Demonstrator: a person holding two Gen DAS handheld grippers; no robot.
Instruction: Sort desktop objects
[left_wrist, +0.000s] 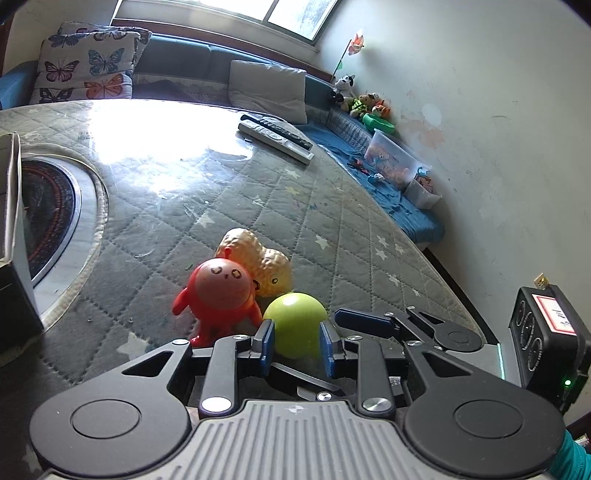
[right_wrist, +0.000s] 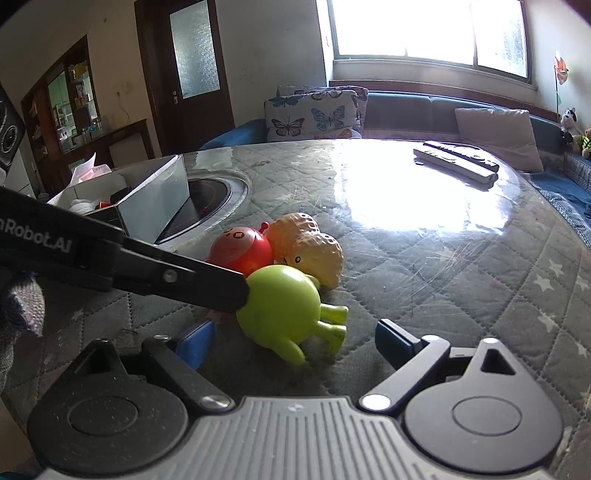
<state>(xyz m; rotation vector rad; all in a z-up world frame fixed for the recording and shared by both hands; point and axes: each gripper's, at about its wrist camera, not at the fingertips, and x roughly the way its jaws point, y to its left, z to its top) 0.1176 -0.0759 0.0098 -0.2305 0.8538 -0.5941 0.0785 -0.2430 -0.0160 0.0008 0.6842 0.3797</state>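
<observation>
- Your left gripper (left_wrist: 296, 341) sits at the bottom centre of the left wrist view, and its two blue pads press against the sides of a green toy (left_wrist: 295, 325); it is clamped on that toy.
- In the right wrist view the same green toy (right_wrist: 280, 310) lies on its side on the table, legs pointing toward the right of the frame, with the black finger of your left gripper reaching in from the left edge and touching its round body.
- Your right gripper (right_wrist: 295, 341) fills the bottom of the right wrist view with its jaws spread wide apart; the green toy lies just ahead of the gap between the blue pads, and neither pad touches it.
- A red toy (left_wrist: 221, 295) with a drawn face stands just left of the green one in the left wrist view, touching it.
- A yellow peanut-shaped toy (left_wrist: 258, 262) lies directly behind the red and green toys, touching both.
- All three toys cluster at the lower centre of a quilted grey table cover (left_wrist: 332, 221) with white stars, under a clear glossy sheet that glares in the window light.
- An open cardboard box (right_wrist: 147, 199) holding small items stands at the left of the right wrist view, behind the toys.
- Two remote controls (left_wrist: 277, 138) lie side by side near the table's far edge.
</observation>
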